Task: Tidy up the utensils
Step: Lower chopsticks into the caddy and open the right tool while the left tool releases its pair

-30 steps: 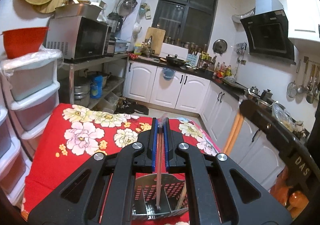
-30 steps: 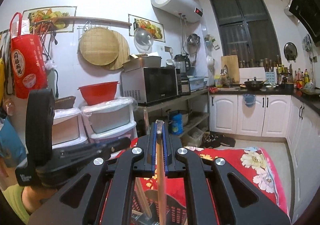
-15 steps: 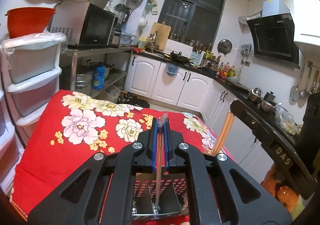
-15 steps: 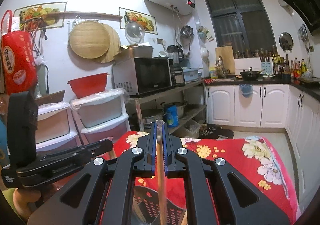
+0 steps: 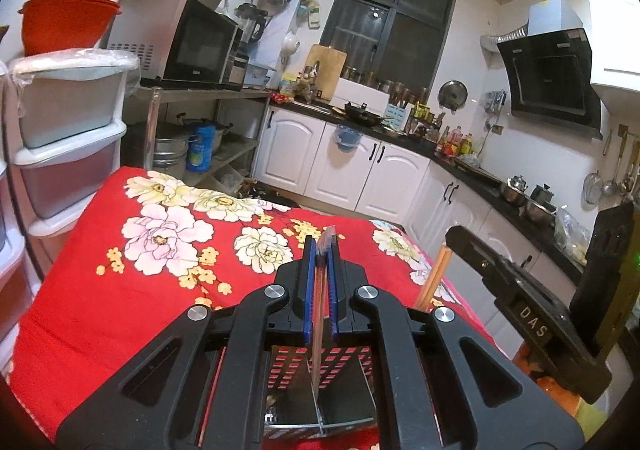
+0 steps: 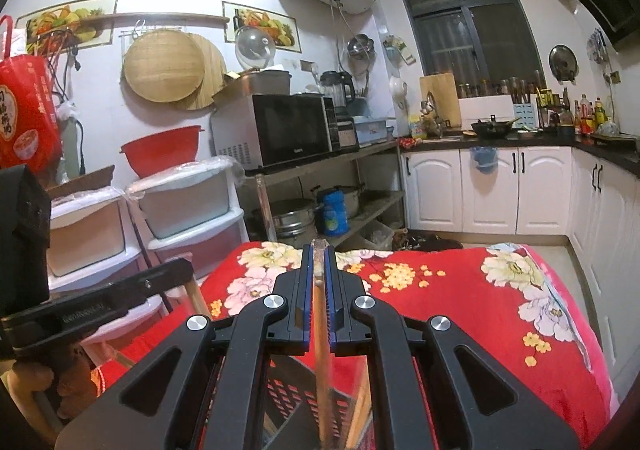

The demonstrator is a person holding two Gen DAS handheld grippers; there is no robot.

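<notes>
My left gripper [image 5: 319, 252] is shut on a thin flat utensil [image 5: 318, 330] with a clear plastic tip, held upright over a perforated metal utensil holder [image 5: 320, 398] with dividers on the red flowered cloth. My right gripper [image 6: 319, 256] is shut on wooden chopsticks [image 6: 321, 350], upright, their lower ends over the same holder [image 6: 296, 398]. In the left wrist view the right gripper's body [image 5: 520, 310] and the chopsticks [image 5: 434, 276] stand to the right. In the right wrist view the left gripper's body [image 6: 96, 302] is at the left.
The table's red flowered cloth [image 5: 160, 250] spreads ahead of the holder. Stacked plastic drawers [image 5: 68, 130] and a shelf with a microwave [image 5: 180, 42] stand at the left. White kitchen cabinets [image 5: 360, 166] and a counter run along the back and right.
Both grippers have tilted and sunk toward the holder, each still shut on its utensil. The table fills more of both views. The right gripper's body sits lower in the left wrist view.
</notes>
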